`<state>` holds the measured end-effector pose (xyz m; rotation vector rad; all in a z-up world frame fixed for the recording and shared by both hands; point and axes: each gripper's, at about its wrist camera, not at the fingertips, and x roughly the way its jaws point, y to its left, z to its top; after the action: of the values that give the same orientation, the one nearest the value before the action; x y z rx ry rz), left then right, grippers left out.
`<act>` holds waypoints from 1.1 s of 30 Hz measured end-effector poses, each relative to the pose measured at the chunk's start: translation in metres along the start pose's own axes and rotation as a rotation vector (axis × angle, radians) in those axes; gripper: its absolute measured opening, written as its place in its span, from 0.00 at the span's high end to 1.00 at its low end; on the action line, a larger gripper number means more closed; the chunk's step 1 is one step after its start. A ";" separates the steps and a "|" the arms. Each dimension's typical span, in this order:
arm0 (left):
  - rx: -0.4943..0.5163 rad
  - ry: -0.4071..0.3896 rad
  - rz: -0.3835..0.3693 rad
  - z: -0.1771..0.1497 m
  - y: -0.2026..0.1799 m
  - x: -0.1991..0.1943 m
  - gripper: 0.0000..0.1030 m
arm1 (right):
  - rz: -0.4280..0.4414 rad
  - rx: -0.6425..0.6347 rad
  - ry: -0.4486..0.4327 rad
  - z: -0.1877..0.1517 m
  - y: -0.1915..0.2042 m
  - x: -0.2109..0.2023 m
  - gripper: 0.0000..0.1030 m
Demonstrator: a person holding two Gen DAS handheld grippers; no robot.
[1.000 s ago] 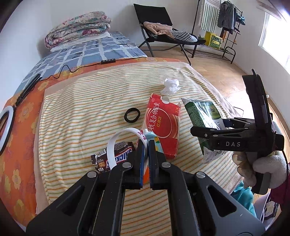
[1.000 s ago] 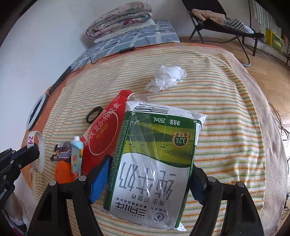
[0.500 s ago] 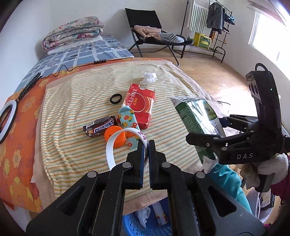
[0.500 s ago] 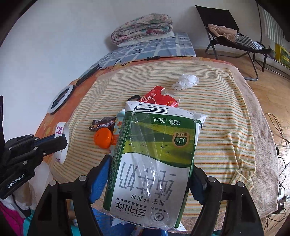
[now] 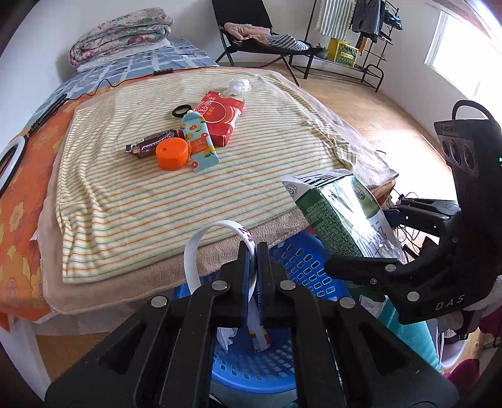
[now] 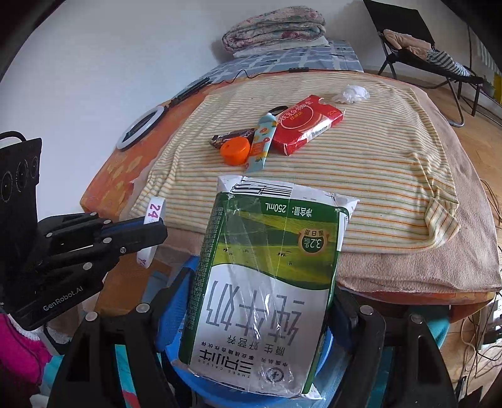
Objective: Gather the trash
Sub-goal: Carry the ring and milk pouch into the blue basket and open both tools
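Observation:
My left gripper (image 5: pixel 253 251) is shut on a white tape ring (image 5: pixel 200 248) and holds it above a blue plastic basket (image 5: pixel 301 266) beside the bed. My right gripper (image 6: pixel 260 301) is shut on a green and white milk carton (image 6: pixel 266 282), also over the basket (image 6: pixel 323 348). The carton shows in the left wrist view (image 5: pixel 339 216), and the ring in the right wrist view (image 6: pixel 155 213). On the striped blanket (image 5: pixel 141 194) lie a red tissue pack (image 5: pixel 219 116), an orange lid (image 5: pixel 172 153), a patterned tube (image 5: pixel 199 141), a Snickers bar (image 5: pixel 150 146), a black ring (image 5: pixel 182 110) and a crumpled tissue (image 5: pixel 240 86).
The basket holds some wrappers (image 5: pixel 259 335). A white ring light (image 6: pixel 139 127) and a cable lie on the orange sheet at the bed's left. A folded quilt (image 5: pixel 122 28) sits at the head. A black chair (image 5: pixel 251 34) and a clothes rack (image 5: pixel 360 37) stand on the wooden floor.
Both grippers have pulled back from the bed with their loads and now hang over the blue basket. The trash on the blanket looks farther away.

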<state>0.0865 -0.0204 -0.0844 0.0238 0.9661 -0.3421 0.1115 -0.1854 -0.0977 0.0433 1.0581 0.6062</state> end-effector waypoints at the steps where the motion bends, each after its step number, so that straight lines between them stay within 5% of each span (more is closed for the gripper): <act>1: -0.005 0.009 -0.002 -0.007 -0.001 0.002 0.98 | 0.002 -0.002 0.010 -0.006 0.002 0.001 0.23; 17: -0.040 0.148 -0.026 -0.057 -0.003 0.039 0.98 | 0.012 0.030 0.172 -0.073 0.003 0.043 0.23; 33: -0.045 0.172 -0.005 -0.055 -0.001 0.050 0.96 | -0.026 0.027 0.201 -0.072 0.007 0.059 0.22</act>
<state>0.0678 -0.0251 -0.1561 0.0100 1.1439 -0.3265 0.0693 -0.1687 -0.1796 -0.0081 1.2600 0.5813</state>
